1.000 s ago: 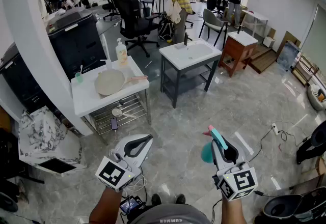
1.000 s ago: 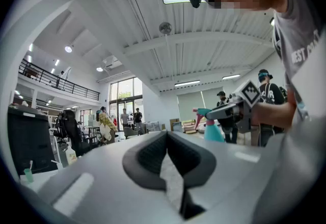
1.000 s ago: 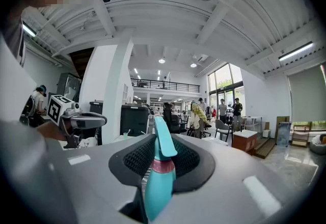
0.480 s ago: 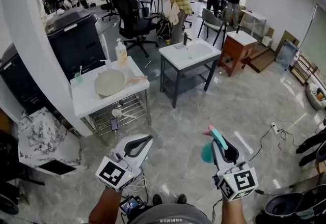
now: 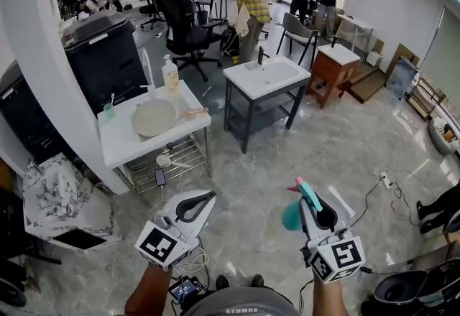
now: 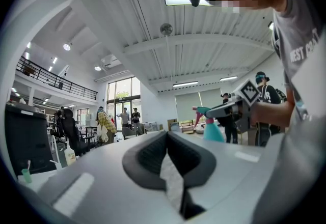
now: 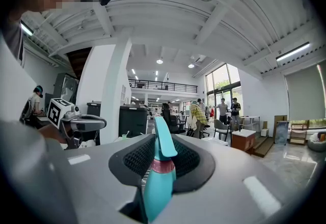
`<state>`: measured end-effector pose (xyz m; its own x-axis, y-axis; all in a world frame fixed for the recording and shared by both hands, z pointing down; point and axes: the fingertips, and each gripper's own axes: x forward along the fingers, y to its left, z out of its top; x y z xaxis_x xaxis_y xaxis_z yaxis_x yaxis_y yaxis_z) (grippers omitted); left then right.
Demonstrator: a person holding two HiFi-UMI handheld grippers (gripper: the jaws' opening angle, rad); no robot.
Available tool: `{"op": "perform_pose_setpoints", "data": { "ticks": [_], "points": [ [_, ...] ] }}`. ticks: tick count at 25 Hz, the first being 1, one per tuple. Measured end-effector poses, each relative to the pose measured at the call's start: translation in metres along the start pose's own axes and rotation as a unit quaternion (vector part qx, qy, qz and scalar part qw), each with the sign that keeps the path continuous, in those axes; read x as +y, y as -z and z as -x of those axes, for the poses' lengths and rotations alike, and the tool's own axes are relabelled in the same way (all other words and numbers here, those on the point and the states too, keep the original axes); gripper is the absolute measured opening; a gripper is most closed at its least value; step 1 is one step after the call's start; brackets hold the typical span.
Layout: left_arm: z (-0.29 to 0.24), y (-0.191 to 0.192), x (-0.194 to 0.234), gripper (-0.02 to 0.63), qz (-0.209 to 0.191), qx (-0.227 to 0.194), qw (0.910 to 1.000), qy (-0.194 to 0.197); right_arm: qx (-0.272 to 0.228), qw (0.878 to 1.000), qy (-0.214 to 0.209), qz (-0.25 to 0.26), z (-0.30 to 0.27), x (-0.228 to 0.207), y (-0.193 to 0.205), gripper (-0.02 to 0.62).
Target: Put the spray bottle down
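Glossy pale stone floor (image 5: 251,156) of an open workroom, with the spray bottle (image 5: 291,215) held in the air above it.
Clamped by its neck in the right gripper (image 5: 310,198), the bottle stands upright: a rounded teal body, a pink collar band, a teal trigger head and a pink nozzle tip. The left gripper (image 5: 203,198) is level and well apart from it, its jaws closed together on nothing. A white table (image 5: 115,146) carrying a round plate (image 5: 154,116) and a pump bottle (image 5: 171,75) stands farther off, beside a sink stand (image 5: 266,79).
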<state>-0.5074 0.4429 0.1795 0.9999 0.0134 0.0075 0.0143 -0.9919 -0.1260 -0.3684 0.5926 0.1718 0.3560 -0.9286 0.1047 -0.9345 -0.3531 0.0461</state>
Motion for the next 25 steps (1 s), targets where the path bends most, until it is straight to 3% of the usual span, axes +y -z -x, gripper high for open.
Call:
{"op": "perform_pose_setpoints", "data": {
  "ticks": [8, 15, 25],
  "points": [
    [-0.001, 0.005, 0.01, 0.002, -0.005, -0.016, 0.9998, 0.012, -0.002, 1.0, 0.007, 0.0, -0.008, 0.003, -0.007, 0.092],
    [-0.012, 0.008, 0.015, 0.002, 0.006, -0.003, 0.9999, 0.012, -0.006, 1.0, 0.008, 0.0, -0.022, -0.01, -0.008, 0.092],
    [-0.059, 0.011, 0.041, 0.002, 0.006, 0.001, 0.9999, -0.015, -0.018, 1.0, -0.01, -0.008, -0.075, -0.057, -0.005, 0.092]
  ]
}}
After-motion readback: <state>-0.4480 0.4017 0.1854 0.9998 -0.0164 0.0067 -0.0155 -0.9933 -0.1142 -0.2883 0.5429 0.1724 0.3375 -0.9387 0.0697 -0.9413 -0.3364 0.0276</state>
